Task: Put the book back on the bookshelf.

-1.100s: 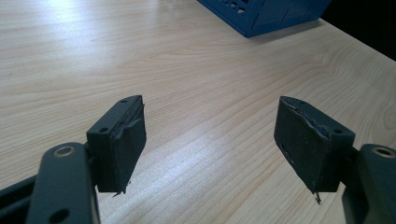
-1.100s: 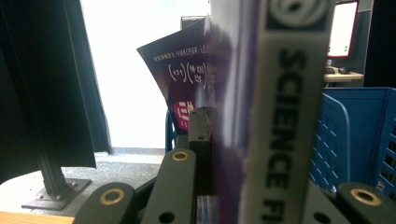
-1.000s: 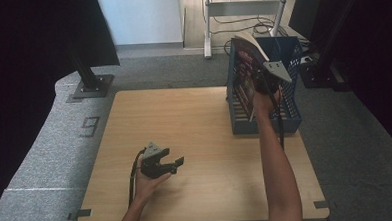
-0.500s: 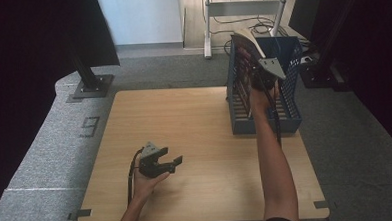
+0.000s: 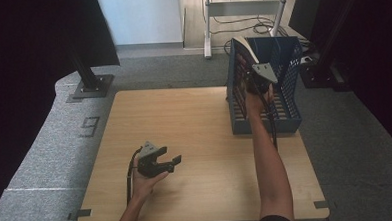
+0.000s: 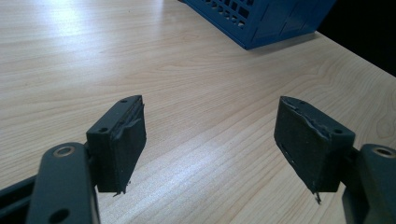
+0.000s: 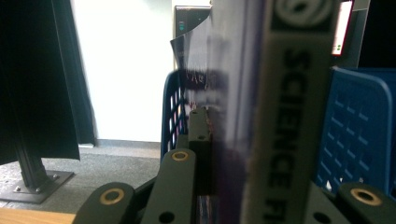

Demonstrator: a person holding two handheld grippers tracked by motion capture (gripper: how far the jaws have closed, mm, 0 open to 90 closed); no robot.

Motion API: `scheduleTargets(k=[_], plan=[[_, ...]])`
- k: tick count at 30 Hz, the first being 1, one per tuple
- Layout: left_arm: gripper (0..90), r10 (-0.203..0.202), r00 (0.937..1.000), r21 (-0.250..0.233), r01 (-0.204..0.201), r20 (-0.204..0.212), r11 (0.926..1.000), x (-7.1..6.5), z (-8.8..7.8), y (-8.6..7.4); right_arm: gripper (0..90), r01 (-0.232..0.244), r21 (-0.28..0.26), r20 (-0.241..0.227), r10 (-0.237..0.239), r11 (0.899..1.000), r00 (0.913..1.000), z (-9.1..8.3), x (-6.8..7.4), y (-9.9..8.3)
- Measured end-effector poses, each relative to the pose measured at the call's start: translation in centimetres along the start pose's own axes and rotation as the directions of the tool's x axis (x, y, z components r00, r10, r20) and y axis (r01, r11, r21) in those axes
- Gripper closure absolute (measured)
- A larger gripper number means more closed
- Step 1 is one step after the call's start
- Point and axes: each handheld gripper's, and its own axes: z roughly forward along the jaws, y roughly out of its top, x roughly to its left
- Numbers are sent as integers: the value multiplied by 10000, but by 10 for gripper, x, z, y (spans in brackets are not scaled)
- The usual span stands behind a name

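1. Book (image 7: 261, 116) sits clamped upright between your right gripper's (image 5: 255, 80) jaws, over the blue basket (image 5: 289, 119).
2. Your left gripper (image 6: 210, 140) rests low over the table (image 6: 187, 84), jaws apart, nothing between them; basket well ahead.

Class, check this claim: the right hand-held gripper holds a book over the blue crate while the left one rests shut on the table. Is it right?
Not quite. The left hand-held gripper is open, as the left gripper view shows. The right hand-held gripper does hold the book over the blue crate.
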Motion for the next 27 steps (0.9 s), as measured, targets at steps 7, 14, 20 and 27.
scheduleTargets(k=[7, 14, 20, 27], plan=[[250, 1, 10000, -12, -1, -23, 10000, -1, 0, 0, 815, -29, 359, -75, 32, 9994, 10000, 5, -1, -19], [250, -29, 10000, -7, 29, -66, 10000, 1, 0, 0, 814, -50, 522, -149, 58, 9986, 9999, 6, -1, -29], [250, -11, 10000, -11, 11, -61, 10000, 1, -1, 0, 798, 9, 589, -418, 16, 9983, 9991, -5, 0, -31], [248, 91, 10000, 4, -91, -26, 10000, -1, -2, 1, 784, 287, 926, -681, -224, 9953, 9974, -18, 1, -30]])
